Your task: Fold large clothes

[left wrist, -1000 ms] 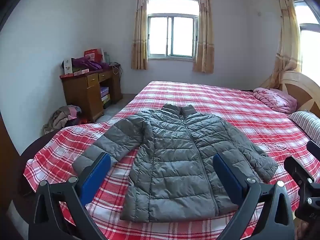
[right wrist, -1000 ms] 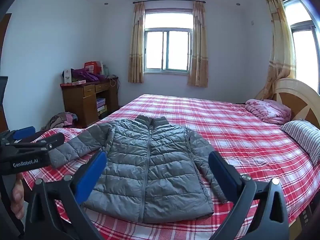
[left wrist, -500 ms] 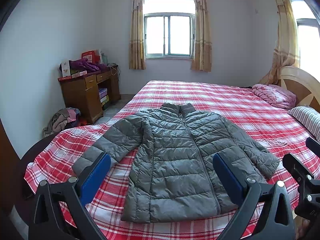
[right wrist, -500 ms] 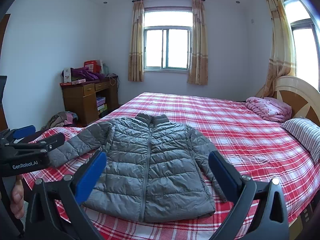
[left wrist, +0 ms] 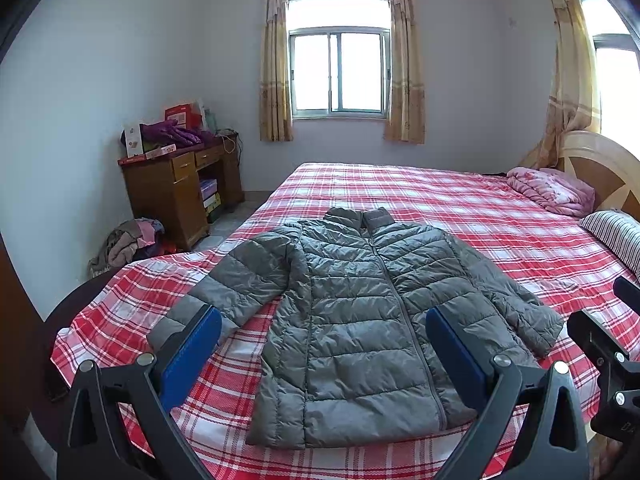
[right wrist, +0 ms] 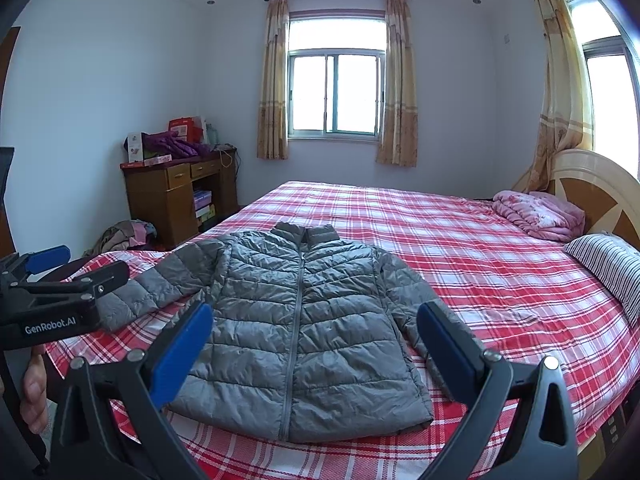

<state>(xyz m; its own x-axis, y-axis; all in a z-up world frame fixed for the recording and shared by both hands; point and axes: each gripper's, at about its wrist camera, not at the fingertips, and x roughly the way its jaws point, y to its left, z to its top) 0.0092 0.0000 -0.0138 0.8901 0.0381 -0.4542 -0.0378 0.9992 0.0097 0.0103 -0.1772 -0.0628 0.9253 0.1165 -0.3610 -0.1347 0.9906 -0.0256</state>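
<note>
A grey quilted puffer jacket [left wrist: 352, 320] [right wrist: 296, 320] lies flat and zipped on the red plaid bed [left wrist: 460, 208] [right wrist: 460, 240], collar toward the window, both sleeves spread outward. My left gripper [left wrist: 323, 328] hovers open above the jacket's hem end, blue pads wide apart and holding nothing. The right gripper [right wrist: 314, 320] is likewise open and empty over the near edge of the bed. Part of the left gripper [right wrist: 48, 300] shows at the left of the right wrist view, with a hand [right wrist: 34, 392] below it.
A folded pink quilt [left wrist: 554, 194] and a striped pillow [left wrist: 616, 236] lie by the wooden headboard [left wrist: 600, 160] on the right. A wooden desk [left wrist: 176, 188] with clutter stands at the left wall, a heap of clothes [left wrist: 128, 240] on the floor beside it.
Both cameras have tilted slightly upward and pulled back a touch, so the jacket sits a little lower in view. Jacket and jaws are unchanged.
</note>
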